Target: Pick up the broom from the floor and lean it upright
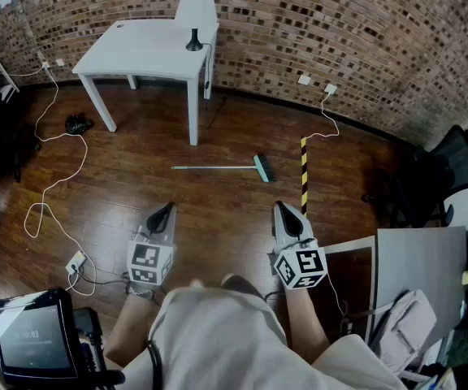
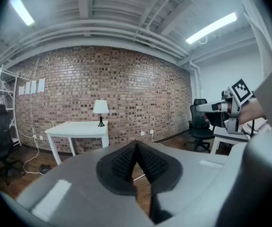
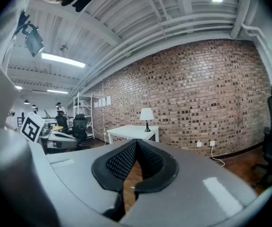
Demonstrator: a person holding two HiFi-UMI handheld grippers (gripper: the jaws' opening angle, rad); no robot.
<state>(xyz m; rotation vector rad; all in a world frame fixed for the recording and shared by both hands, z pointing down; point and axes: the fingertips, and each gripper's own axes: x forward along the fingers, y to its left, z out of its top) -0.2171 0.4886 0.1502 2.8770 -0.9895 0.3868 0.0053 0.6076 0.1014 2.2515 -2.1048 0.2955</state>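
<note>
A broom (image 1: 232,167) with a pale green handle and a green brush head lies flat on the wooden floor in the head view, its head to the right. My left gripper (image 1: 164,210) and right gripper (image 1: 287,211) are held side by side in front of the person, both well short of the broom. Each has its jaws shut with nothing between them. In the left gripper view the left gripper (image 2: 136,144) points toward the white table (image 2: 78,129); a bit of the broom handle (image 2: 139,176) shows below the tips. The right gripper (image 3: 136,142) faces the same wall.
A white table (image 1: 149,51) with a lamp (image 1: 195,15) stands against the brick wall. A white cable (image 1: 55,185) loops over the floor at left. A yellow-black striped post (image 1: 304,177) stands right of the broom. A desk (image 1: 417,279) and black chair (image 1: 453,169) are at right.
</note>
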